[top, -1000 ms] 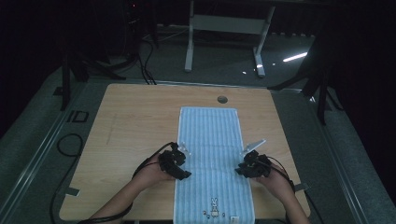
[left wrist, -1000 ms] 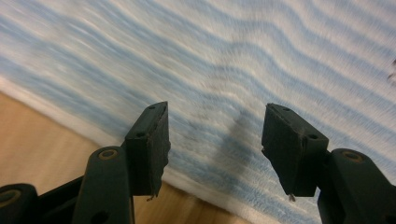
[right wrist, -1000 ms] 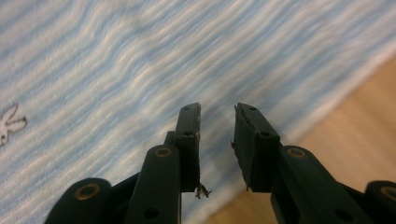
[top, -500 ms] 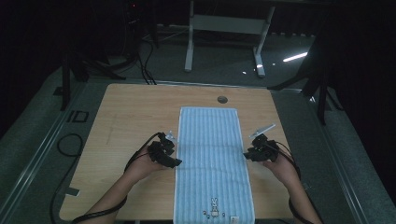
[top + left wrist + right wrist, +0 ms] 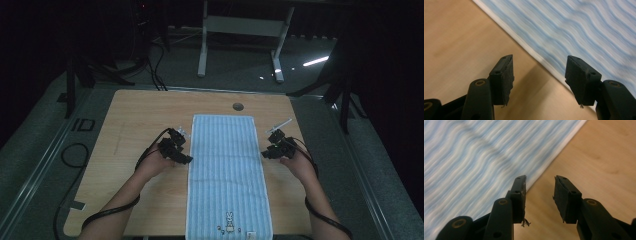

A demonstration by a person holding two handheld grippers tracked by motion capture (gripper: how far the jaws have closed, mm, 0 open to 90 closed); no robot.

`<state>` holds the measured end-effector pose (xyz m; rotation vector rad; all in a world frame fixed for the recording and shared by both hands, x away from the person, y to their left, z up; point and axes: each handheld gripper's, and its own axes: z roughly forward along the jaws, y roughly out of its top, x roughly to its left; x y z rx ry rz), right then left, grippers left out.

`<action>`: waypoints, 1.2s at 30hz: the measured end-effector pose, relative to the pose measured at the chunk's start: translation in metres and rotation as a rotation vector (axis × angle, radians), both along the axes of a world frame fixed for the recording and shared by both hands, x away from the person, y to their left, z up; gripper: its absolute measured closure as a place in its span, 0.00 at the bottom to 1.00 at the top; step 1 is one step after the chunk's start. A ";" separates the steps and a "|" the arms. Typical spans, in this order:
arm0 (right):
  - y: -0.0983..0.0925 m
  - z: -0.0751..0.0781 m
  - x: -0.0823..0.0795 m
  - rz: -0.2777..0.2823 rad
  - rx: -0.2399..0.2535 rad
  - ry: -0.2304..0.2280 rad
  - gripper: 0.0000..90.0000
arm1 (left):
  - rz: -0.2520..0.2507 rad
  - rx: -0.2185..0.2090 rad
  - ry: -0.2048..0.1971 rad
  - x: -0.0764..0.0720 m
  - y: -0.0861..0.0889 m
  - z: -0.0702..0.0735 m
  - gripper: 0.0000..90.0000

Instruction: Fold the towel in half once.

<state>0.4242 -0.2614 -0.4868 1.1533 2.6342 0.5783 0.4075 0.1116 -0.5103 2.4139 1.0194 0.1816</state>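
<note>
A wooden tabletop (image 5: 135,115) seen from above in a dim room. Just left of a long towel, the person's left hand holds the left tool (image 5: 176,148) low over bare wood; its jaws stand wide apart and grip nothing, straddling the towel's white hem in the left gripper view. The blue-and-white striped towel (image 5: 225,170) lies flat down the middle of the tabletop, running from near its far edge to its near edge, with a small printed motif at the near end. Just right of the towel, the right tool (image 5: 274,147) mirrors the left one, its jaws parted more narrowly and empty beside the hem. Both tools flank the long edges at about mid-length, probably ready to pinch them for a fold.
</note>
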 end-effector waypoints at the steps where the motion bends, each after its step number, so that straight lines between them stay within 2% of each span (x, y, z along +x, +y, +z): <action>1: 0.000 0.000 0.006 -0.012 0.005 0.004 0.67 | 0.007 0.002 0.001 0.004 -0.001 0.000 0.44; 7: 0.004 -0.008 0.034 -0.055 -0.015 0.039 0.66 | 0.043 0.015 -0.002 0.028 -0.010 0.001 0.44; 10: 0.008 -0.015 0.046 -0.079 -0.028 0.060 0.63 | 0.079 0.012 0.010 0.040 -0.011 -0.004 0.44; 12: 0.010 -0.020 0.053 -0.094 -0.029 0.074 0.61 | 0.108 0.030 0.002 0.044 -0.011 -0.008 0.44; 15: 0.014 -0.028 0.060 -0.106 -0.041 0.099 0.61 | 0.132 0.008 0.006 0.049 -0.009 -0.012 0.44; 21: 0.019 -0.034 0.065 -0.111 -0.044 0.117 0.62 | 0.112 0.036 0.020 0.054 -0.017 -0.019 0.45; 26: 0.023 -0.034 0.066 -0.095 -0.047 0.132 0.71 | 0.092 0.044 0.001 0.054 -0.027 -0.023 0.49; 28: 0.025 -0.033 0.067 -0.090 -0.053 0.142 0.75 | 0.081 0.044 -0.008 0.054 -0.030 -0.022 0.56; 30: 0.027 -0.033 0.066 -0.082 -0.049 0.150 0.85 | 0.071 0.040 -0.010 0.054 -0.032 -0.022 0.66; 32: 0.029 -0.033 0.065 -0.071 -0.039 0.163 0.96 | 0.060 0.020 0.012 0.054 -0.033 -0.022 0.81; 34: 0.032 -0.032 0.064 -0.061 -0.054 0.149 1.00 | 0.051 0.015 0.016 0.054 -0.034 -0.021 0.93; 36: 0.032 -0.030 0.062 -0.055 -0.054 0.136 1.00 | 0.057 0.007 0.003 0.053 -0.033 -0.017 0.95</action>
